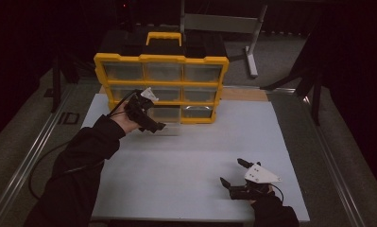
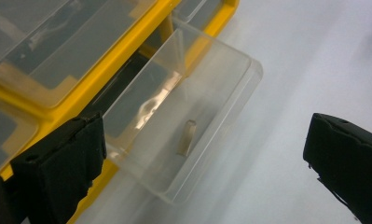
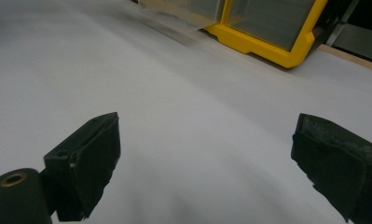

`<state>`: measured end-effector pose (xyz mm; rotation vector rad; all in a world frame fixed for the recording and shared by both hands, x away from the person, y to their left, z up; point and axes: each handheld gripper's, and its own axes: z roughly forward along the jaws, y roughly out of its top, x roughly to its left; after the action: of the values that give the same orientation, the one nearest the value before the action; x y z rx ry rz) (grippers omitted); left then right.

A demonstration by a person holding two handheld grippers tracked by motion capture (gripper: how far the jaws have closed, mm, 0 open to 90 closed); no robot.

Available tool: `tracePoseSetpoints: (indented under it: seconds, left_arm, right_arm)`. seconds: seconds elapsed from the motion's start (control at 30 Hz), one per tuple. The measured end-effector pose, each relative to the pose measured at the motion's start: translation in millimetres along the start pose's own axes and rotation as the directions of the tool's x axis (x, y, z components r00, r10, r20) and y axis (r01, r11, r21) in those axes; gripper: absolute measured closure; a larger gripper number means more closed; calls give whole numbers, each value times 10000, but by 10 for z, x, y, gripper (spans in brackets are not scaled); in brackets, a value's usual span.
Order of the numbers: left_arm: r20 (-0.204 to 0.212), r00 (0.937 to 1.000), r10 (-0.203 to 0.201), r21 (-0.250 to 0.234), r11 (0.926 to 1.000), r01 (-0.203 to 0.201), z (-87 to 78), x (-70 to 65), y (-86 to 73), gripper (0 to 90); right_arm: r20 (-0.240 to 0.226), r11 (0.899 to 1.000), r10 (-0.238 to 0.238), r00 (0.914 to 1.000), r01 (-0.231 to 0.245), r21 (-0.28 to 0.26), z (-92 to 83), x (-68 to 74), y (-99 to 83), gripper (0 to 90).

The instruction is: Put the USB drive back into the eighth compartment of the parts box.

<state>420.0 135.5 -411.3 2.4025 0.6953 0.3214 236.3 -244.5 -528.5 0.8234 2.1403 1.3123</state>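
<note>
A yellow organizer [image 1: 161, 59] with clear drawers stands at the back of the white table top [image 1: 186, 161]. Its bottom middle drawer [image 2: 188, 107] is pulled out, and a small pale piece [image 2: 187, 137] lies inside. My left gripper [image 1: 154, 125] hovers at that drawer's front with its jaws wide open; in the left gripper view [image 2: 202, 172] the drawer's front corner sits between the pads without touching them. My right gripper [image 1: 231, 171] rests near the front right of the table, open and empty, and looks across bare table in its own view [image 3: 211, 163].
The organizer's other drawers [image 1: 163, 72] are pushed in. A wooden strip [image 1: 243, 93] runs behind the white top. Metal rails [image 1: 39, 146] border the table on the left, and a grey metal stand [image 1: 250, 52] sits behind the organizer.
</note>
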Motion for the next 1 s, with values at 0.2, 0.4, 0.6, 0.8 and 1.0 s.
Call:
tracePoseSetpoints:
  seconds: [0.2,0.4,0.6,0.8,1.0]
  left_arm:
    - [-233,9997,75,-127,9999,-78,-56,-25,-58,4]
    - [-115,9999,-64,-309,9995,60,-105,-38,-73,4]
    - [79,9998,-203,-475,9987,207,-132,-44,-149,3]
    - [67,9994,-342,-523,9980,345,-191,-78,-254,3]
    - [-23,9985,-543,-665,9963,541,-264,-95,-382,3]
  right_arm:
    - [6,10000,39,10000,-39,35,-1,0,-3,85]
    - [-9,10000,68,10000,-68,43,11,0,0,85]
    - [-2,10000,18,10000,-18,25,14,-3,6,85]
    - [-137,10000,-38,9999,38,18,66,0,32,85]
    - [-255,10000,-75,9996,74,-30,101,3,47,85]
